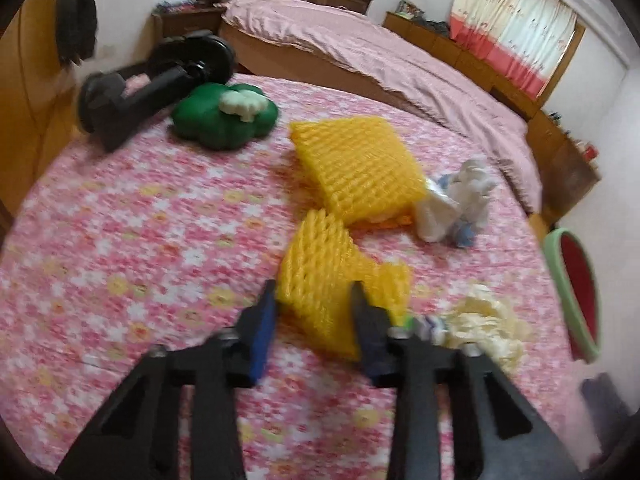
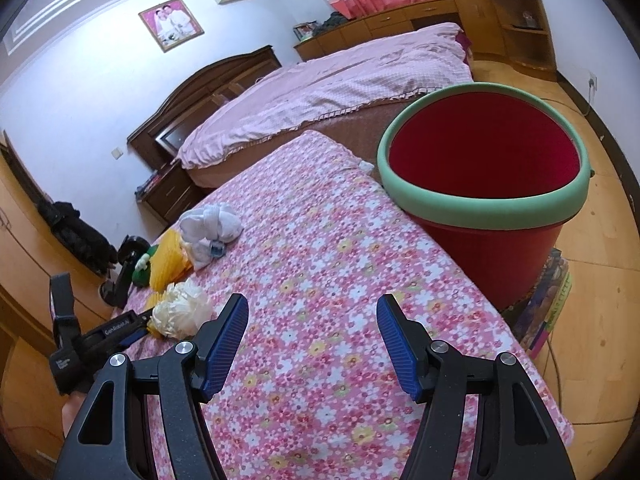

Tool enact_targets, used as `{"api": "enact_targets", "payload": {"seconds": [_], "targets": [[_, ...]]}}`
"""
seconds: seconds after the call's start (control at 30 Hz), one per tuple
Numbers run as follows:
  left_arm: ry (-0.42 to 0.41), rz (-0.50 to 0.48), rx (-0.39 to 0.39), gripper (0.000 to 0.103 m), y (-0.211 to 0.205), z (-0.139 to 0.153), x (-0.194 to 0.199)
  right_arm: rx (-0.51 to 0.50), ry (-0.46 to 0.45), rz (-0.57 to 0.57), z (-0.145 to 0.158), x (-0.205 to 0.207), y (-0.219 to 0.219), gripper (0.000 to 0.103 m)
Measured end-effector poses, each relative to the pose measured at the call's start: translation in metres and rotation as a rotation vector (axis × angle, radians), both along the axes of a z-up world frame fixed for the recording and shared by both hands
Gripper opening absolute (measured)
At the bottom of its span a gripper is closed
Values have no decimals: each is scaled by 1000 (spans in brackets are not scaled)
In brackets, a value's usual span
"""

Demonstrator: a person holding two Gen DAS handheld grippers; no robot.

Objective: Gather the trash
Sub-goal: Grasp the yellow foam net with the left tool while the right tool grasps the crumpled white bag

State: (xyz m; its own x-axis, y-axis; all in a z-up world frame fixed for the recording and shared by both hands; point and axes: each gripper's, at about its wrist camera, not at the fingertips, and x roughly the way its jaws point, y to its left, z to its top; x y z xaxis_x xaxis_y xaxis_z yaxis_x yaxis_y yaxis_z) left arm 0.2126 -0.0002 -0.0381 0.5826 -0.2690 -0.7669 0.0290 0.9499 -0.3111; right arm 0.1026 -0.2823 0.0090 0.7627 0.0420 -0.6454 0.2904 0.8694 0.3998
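Left gripper (image 1: pixel 314 302) clamped on yellow foam net sleeve (image 1: pixel 320 276): soft lattice mesh, squashed into a wedge between the blue ribbed pads, sticking out ahead of the jaws. Second yellow foam net (image 1: pixel 356 164), larger, pillow-shaped, same open weave, further ahead and slightly right. Crumpled white paper wad (image 1: pixel 456 204) with blue print right of that. Cream plastic bag (image 1: pixel 484 324), wrinkled and bunched, just right of the right jaw. Green clover-shaped cushion (image 1: pixel 224 120) with white topper far ahead-left. All on floral pink cloth (image 1: pixel 140 240), blurred.

Right gripper (image 2: pixel 312 320) spread wide, nothing between the pads, over bare cloth. Red bucket (image 2: pixel 500 208), round, smooth plastic, padded green rim, ahead-right of the jaws, beside the cloth's edge, inside looks empty.
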Motion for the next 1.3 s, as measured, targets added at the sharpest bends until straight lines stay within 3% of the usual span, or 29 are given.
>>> {"api": "enact_targets", "payload": {"seconds": [0.07,0.23,0.43,0.67,0.97,1.17,1.3], "targets": [[-2,-11,-33,19,1,1,-2,-2,6,11,0,1,4,68],[-19,0,-72,17,10,9,-12,-30,12,48,2,8,17,68],[-81,46,-25,17,29,23,-35,-57,7,101,10,25,34,68],[-129,119,101,17,53,27,-45,-76,31,209,3,52,72,68],[-75,157,89,17,72,6,-50,-105,91,287,-17,90,111,68],[-70,160,92,17,73,1,-52,-49,134,276,-40,106,110,68],[-71,159,96,17,71,-1,-51,-16,105,286,-42,106,106,51]]}}
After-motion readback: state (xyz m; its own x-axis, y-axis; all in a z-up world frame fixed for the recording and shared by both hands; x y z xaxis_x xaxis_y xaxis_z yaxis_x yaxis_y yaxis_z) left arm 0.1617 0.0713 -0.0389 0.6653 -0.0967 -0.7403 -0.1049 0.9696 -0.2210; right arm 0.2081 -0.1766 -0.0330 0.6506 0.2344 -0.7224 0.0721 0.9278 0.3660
